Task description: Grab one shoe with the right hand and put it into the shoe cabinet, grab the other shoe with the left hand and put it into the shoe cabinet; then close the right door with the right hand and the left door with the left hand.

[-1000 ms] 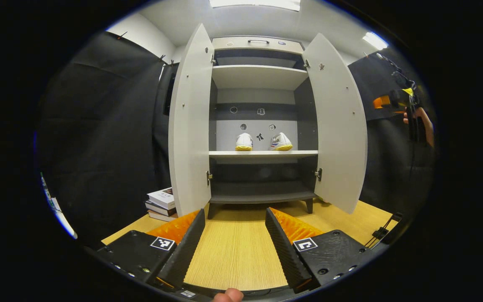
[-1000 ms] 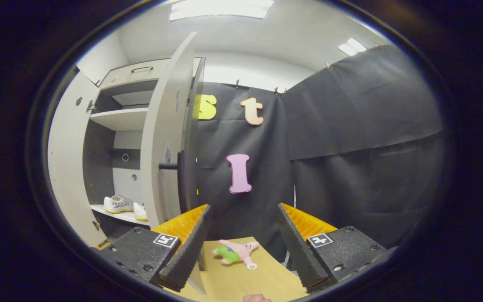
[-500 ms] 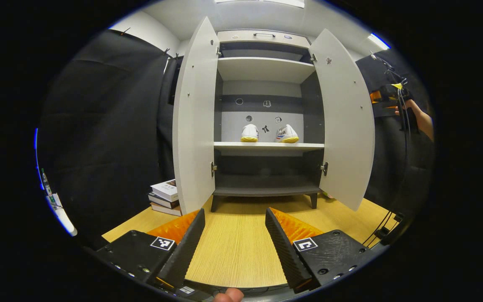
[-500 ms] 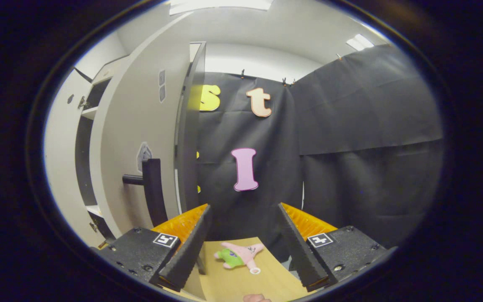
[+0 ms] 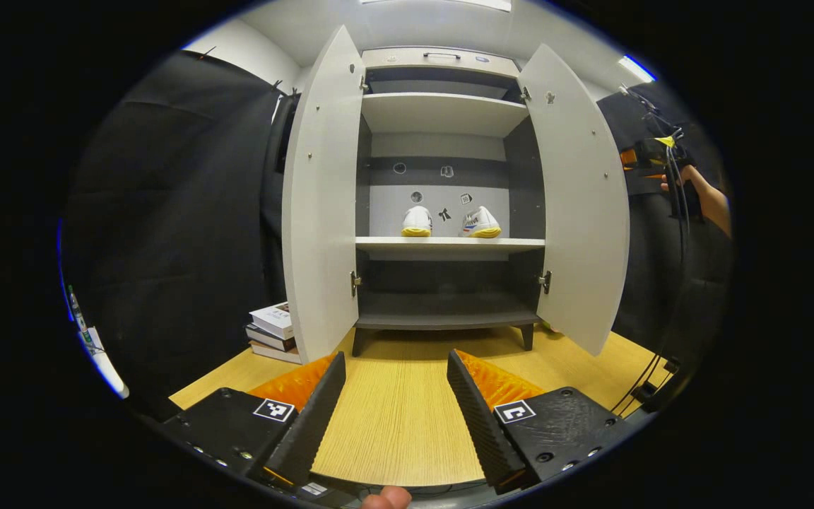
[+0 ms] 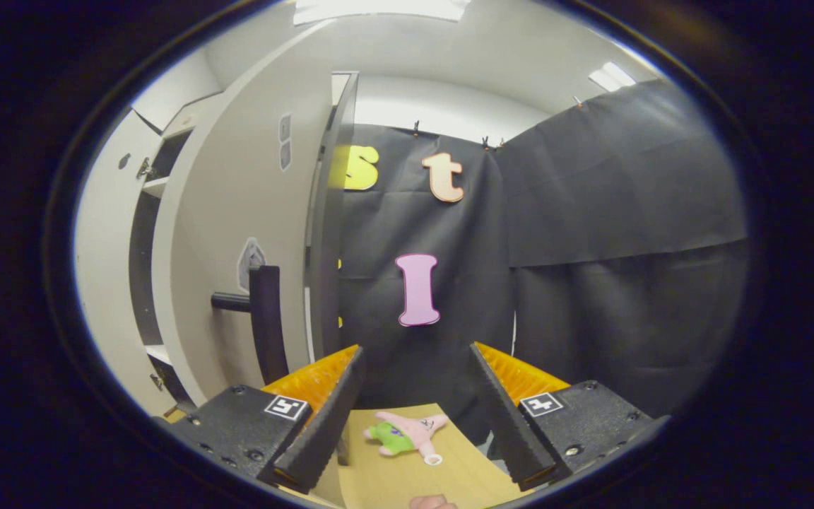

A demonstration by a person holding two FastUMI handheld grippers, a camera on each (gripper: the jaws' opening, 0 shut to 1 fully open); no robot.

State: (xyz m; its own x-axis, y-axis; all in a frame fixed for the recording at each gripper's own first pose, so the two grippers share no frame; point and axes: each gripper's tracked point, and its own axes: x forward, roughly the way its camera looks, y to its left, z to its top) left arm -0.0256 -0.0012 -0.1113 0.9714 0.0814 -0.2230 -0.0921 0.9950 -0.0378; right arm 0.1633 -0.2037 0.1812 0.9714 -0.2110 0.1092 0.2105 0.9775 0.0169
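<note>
Two white shoes with yellow soles [image 5: 417, 221] [image 5: 480, 223] stand on the middle shelf [image 5: 449, 242] of the shoe cabinet, whose left door [image 5: 319, 205] and right door [image 5: 582, 205] both hang open. My left gripper [image 5: 396, 371] is open and empty, low over the wooden table, well back from the cabinet. My right gripper [image 6: 414, 364] is open and empty, just past the outer face of the right door [image 6: 237, 212], with the door's black handle [image 6: 260, 311] to its left. In the left gripper view the right gripper [image 5: 651, 159] and the hand holding it sit beyond the right door.
A stack of books [image 5: 274, 331] lies on the table left of the cabinet. A pink and green plush toy [image 6: 407, 435] lies on the table [image 6: 393, 474] under my right gripper. Black cloth walls stand on both sides. Cables hang at the right [image 5: 668, 318].
My right gripper has swung round to the outside of the right door, so the shelves and shoes left its view and the handle came close. The left gripper has drawn back slightly.
</note>
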